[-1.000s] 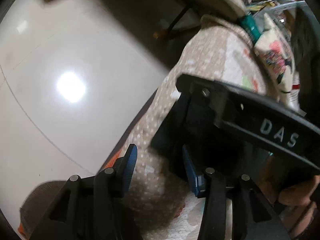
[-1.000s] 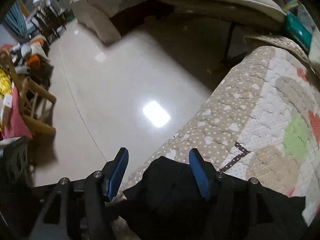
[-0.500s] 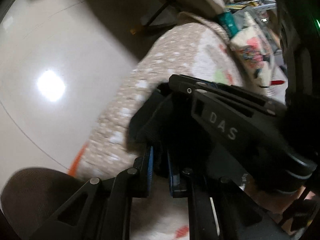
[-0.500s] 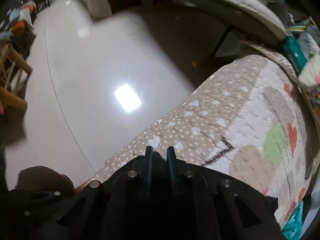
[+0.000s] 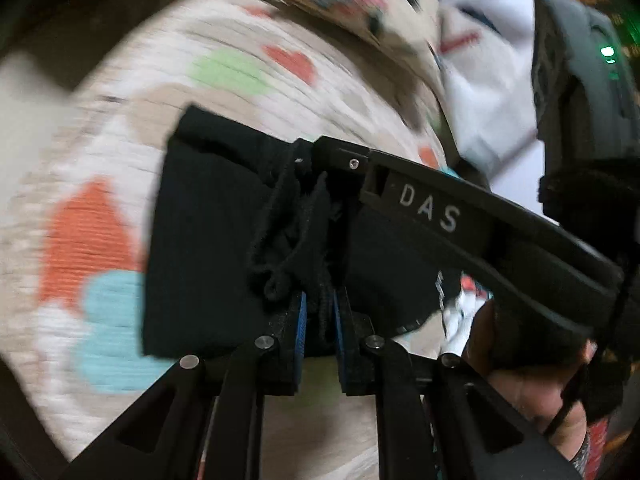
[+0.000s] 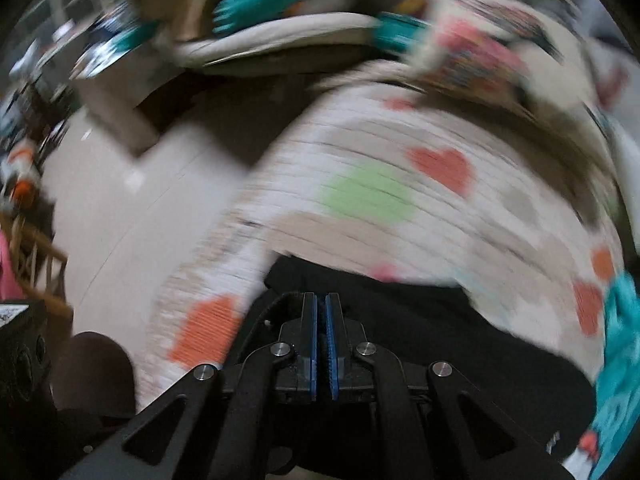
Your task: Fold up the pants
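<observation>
From the left wrist view, we saw the left tongs (image 5: 319, 320) clenched on a bunched edge of the black pants (image 5: 208, 240), with a dark drawstring loop hanging just above the blue pads. The pants hung from that grip over a bed covered by a quilt (image 5: 120, 184) with coloured hearts. The right tool, lettered DAS, crossed the frame, and a hand (image 5: 532, 388) gripped its handle at lower right. The picture was smeared by motion.

From the right wrist view, we saw the right tongs (image 6: 321, 332) pressed almost together; black cloth (image 6: 440, 332) lay under and around them. We judged they pinched an edge of the pants, though the cloth between the pads was not plain. The quilt (image 6: 400, 168) spread beyond, with pale floor (image 6: 120, 220) to the left.

To do this fold well, we judged both grips should travel level and together, keeping the edge taut, and lay it square onto the cloth beneath.
</observation>
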Demonstrator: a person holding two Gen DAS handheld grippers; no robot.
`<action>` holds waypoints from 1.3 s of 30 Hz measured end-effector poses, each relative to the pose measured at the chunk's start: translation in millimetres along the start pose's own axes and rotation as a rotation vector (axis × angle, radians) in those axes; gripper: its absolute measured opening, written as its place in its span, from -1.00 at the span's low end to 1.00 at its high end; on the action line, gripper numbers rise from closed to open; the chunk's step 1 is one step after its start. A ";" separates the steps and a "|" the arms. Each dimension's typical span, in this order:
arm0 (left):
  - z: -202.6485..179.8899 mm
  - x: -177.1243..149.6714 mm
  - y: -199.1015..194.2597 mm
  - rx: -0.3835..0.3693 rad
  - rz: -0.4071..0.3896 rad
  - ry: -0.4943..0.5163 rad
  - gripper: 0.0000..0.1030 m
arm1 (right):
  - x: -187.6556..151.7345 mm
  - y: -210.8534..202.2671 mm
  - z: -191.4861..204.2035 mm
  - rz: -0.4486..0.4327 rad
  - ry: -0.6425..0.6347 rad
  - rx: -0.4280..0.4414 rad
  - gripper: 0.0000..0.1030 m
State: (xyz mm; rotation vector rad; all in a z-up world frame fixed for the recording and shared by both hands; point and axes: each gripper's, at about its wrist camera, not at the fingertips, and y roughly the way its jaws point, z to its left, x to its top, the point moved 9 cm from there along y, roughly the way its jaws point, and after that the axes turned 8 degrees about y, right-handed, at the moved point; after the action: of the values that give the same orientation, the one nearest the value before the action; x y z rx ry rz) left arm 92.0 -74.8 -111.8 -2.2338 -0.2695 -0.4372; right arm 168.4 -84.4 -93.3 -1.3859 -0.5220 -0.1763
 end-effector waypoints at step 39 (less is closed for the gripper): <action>82.9 -5.4 -11.0 0.240 -0.119 -0.021 0.04 | 27.4 64.0 63.5 0.080 -0.037 0.039 0.29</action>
State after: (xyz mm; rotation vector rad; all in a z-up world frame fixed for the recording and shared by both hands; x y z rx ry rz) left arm 101.7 -4.3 -156.1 -1.9949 -0.4440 -0.4211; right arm 203.3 -5.9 -132.0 -1.3719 -0.4973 -0.0760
